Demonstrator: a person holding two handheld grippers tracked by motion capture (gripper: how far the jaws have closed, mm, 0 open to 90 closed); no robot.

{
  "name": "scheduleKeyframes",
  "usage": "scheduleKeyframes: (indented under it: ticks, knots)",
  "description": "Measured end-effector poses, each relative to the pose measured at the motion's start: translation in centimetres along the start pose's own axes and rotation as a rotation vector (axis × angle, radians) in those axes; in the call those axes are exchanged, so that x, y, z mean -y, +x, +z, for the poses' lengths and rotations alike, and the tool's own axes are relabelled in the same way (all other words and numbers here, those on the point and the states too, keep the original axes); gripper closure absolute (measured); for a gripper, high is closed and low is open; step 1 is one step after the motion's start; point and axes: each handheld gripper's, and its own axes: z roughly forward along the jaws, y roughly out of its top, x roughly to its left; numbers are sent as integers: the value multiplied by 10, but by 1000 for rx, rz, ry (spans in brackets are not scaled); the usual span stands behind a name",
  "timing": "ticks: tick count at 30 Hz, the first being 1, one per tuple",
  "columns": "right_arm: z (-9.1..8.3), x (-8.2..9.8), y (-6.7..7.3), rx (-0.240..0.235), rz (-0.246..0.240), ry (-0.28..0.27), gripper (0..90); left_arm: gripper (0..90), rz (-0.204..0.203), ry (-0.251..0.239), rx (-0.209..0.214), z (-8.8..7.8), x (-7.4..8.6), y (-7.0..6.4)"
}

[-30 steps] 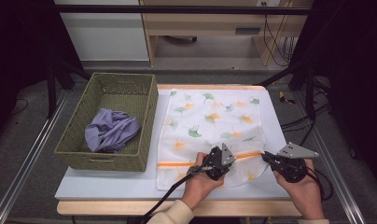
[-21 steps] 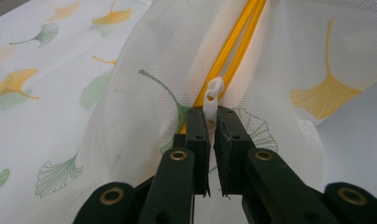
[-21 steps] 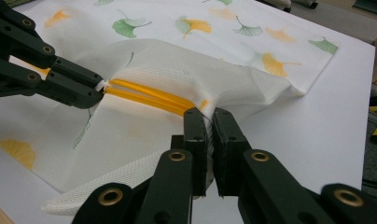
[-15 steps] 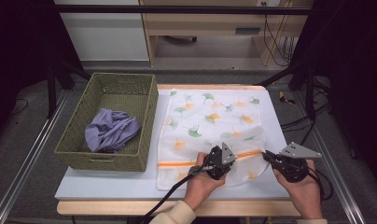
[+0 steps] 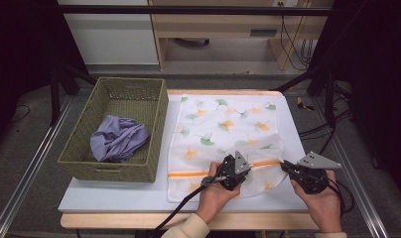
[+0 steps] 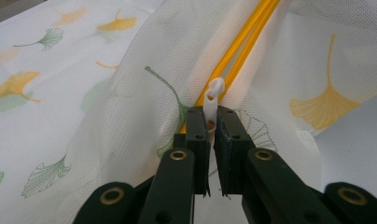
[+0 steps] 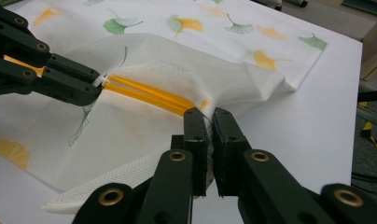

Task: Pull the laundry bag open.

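White mesh with green and orange ginkgo leaves makes up the laundry bag (image 5: 228, 139), which lies flat on the white table (image 5: 114, 196), in its middle and right part, reaching from the far edge almost to the near one. An orange zipper (image 5: 188, 174) runs left to right across the bag's near part. In the left gripper view the zipper's two orange bands (image 6: 242, 44) run away from the jaws, and a small white zipper pull (image 6: 213, 100) stands between the black jaws, which are pressed together on it. That is the left gripper (image 5: 236, 171), which sits over the zipper near the bag's middle, with a hand (image 5: 216, 196) behind it on the near side.

The right gripper (image 5: 287, 168) stands at the bag's right edge, close to the zipper's right end. In the right gripper view its jaws are closed on a fold of the mesh (image 7: 209, 122) just beside the end of the orange bands (image 7: 149, 95), and the cloth rises into a ridge between the two grippers. The left gripper's jaws (image 7: 91, 86) show at the left of that view, on the zipper.

Left of the bag, just beside it, stands a green woven basket (image 5: 154, 144) with a crumpled lavender cloth (image 5: 118, 139) inside. Beyond the table's far edge are a wooden cabinet (image 5: 223, 25) and cables (image 5: 293, 34) on the floor.
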Motion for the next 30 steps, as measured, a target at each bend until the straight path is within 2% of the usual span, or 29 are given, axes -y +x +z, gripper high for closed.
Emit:
scheduleKeyframes:
  ticks: [4, 8, 18, 30]
  knots:
    - [1, 0, 1, 10, -7, 7, 855, 840, 10, 5, -8, 0, 2, 0]
    - [0, 1, -2, 20, 4, 5, 855, 840, 3, 13, -8, 0, 5, 1]
    - [-1, 3, -4, 11, 8, 9, 855, 840, 14, 28, -10, -4, 7, 3]
    - [-1, 3, -5, 11, 4, 10, 855, 840, 53, 58, -24, -14, 10, 8]
